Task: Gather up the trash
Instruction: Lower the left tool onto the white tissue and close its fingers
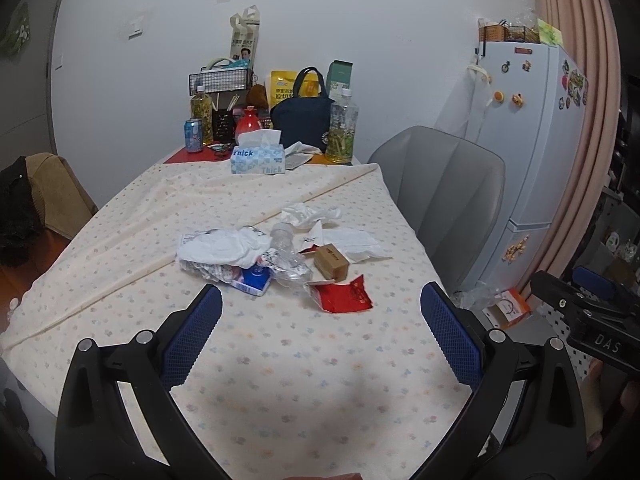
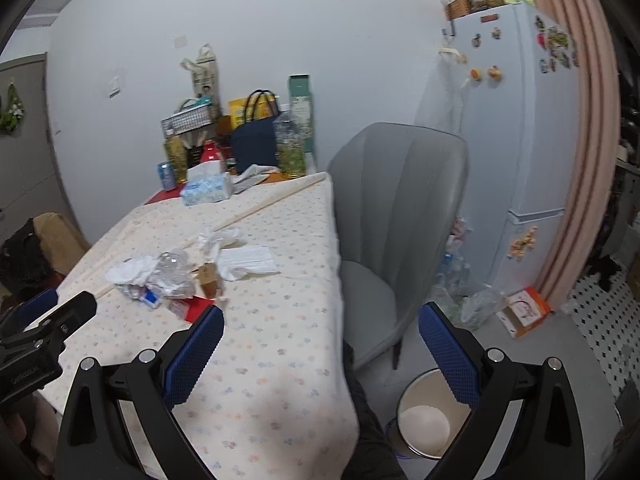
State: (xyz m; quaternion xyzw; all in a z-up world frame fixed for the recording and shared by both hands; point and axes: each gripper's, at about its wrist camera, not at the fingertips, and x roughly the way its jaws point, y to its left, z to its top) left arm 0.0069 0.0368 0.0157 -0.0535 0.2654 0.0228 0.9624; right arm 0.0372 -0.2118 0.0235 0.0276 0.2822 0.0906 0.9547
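A heap of trash lies mid-table: crumpled white paper (image 1: 224, 246), a crushed clear plastic bottle (image 1: 288, 254), a blue-white carton (image 1: 256, 280), a small brown box (image 1: 331, 266), a red wrapper (image 1: 344, 298) and white tissues (image 1: 310, 214). The heap also shows in the right wrist view (image 2: 172, 276). My left gripper (image 1: 320, 312) is open and empty, just short of the red wrapper. My right gripper (image 2: 320, 332) is open and empty, past the table's right edge. An empty round bin (image 2: 430, 420) stands on the floor below it.
The table (image 1: 280, 380) has a floral cloth. At its far end stand a tissue box (image 1: 258, 158), bottles (image 1: 342, 128), a can (image 1: 193, 135) and a dark bag (image 1: 302, 118). A grey chair (image 2: 396, 216), fridge (image 2: 516, 128) and floor clutter (image 2: 524, 310) are at right.
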